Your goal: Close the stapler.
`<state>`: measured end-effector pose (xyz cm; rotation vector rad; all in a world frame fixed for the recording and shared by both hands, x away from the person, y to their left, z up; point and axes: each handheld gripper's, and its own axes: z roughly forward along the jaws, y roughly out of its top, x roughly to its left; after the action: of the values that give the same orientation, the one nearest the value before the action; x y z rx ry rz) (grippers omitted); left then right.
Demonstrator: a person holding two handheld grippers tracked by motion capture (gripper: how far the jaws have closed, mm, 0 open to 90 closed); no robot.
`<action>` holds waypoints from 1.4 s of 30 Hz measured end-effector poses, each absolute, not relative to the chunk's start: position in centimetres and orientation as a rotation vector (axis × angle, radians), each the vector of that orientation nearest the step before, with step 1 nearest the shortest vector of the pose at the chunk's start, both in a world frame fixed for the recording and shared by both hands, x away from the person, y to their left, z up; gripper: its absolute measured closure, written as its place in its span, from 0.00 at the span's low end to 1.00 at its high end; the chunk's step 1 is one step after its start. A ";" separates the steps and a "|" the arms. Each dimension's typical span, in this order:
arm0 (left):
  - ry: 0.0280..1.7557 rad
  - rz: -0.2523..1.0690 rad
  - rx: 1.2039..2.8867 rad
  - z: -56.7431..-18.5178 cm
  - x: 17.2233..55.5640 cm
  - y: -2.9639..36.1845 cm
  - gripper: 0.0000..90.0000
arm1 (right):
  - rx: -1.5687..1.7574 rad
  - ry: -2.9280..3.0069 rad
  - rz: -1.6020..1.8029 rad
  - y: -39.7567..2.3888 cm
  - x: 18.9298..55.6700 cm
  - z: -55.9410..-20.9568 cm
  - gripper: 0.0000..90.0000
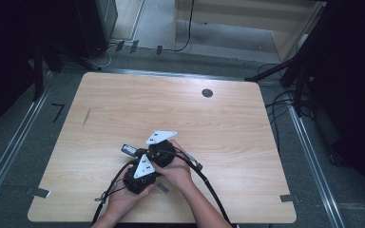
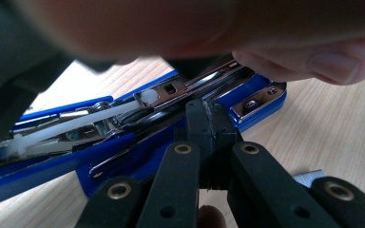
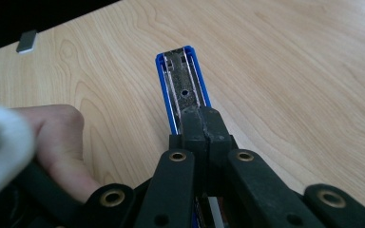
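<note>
Stapler (image 2: 138,142), blue, opened flat: rigid, hinged, slick metal. I'd grip its plastic edges. Left gripper (image 2: 210,116) and right gripper (image 3: 203,124) both closed, apparently holding nothing.

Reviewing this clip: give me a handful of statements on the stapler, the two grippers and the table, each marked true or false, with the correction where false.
1. The stapler is blue. True.
2. The stapler lies swung open, its metal staple channel exposed. True.
3. The left gripper has its fingers spread wide. False: they are closed together, right at the stapler.
4. The right gripper has its fingers closed together, pointing along the stapler's blue arm. True.
5. The table is white plastic. False: its top is light wood grain.
6. The two grippers work at opposite ends of the table. False: in the high view they sit side by side near the table's front edge.
</note>
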<state>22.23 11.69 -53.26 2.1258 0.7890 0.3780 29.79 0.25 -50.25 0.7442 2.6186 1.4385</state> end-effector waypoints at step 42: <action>0.797 0.366 2.122 -53.2 22.3 11.8 1.00 | 0.908 2.456 1.470 -7.6 27.8 -49.3 0.95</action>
<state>22.29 11.82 -53.24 2.1216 0.7971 0.3663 27.81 -7.61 -49.27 0.9078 2.4561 1.4700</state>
